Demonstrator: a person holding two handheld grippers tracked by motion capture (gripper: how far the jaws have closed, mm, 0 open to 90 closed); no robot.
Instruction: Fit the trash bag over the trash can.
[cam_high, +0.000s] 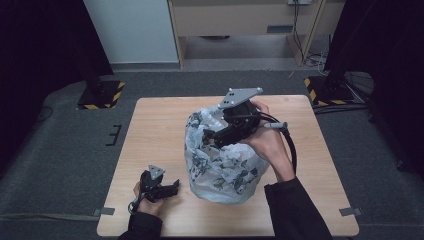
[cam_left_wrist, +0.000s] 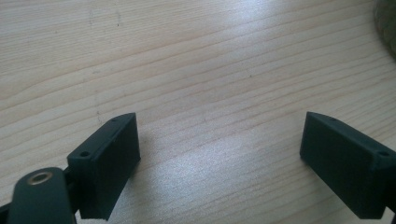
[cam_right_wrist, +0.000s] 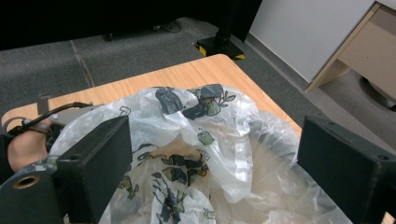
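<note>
A bulging translucent plastic bag (cam_high: 220, 165) printed with dark leaf motifs stands in the middle of the wooden table (cam_high: 155, 125). My right gripper (cam_high: 206, 138) hovers over the bag's top, pointing left and down, its jaws wide apart with nothing between them. In the right gripper view the crumpled bag (cam_right_wrist: 205, 140) lies below and beyond the spread jaws. My left gripper (cam_high: 172, 188) rests low near the table's front left, just left of the bag, open. Bare wood (cam_left_wrist: 210, 93) lies between its jaws in the left gripper view.
Black stands with yellow-striped bases (cam_high: 100, 95) sit on the grey carpet at both far corners of the table. A wooden desk (cam_high: 240, 20) and a white panel stand beyond. A cable (cam_high: 290, 145) trails from the right gripper over the hand.
</note>
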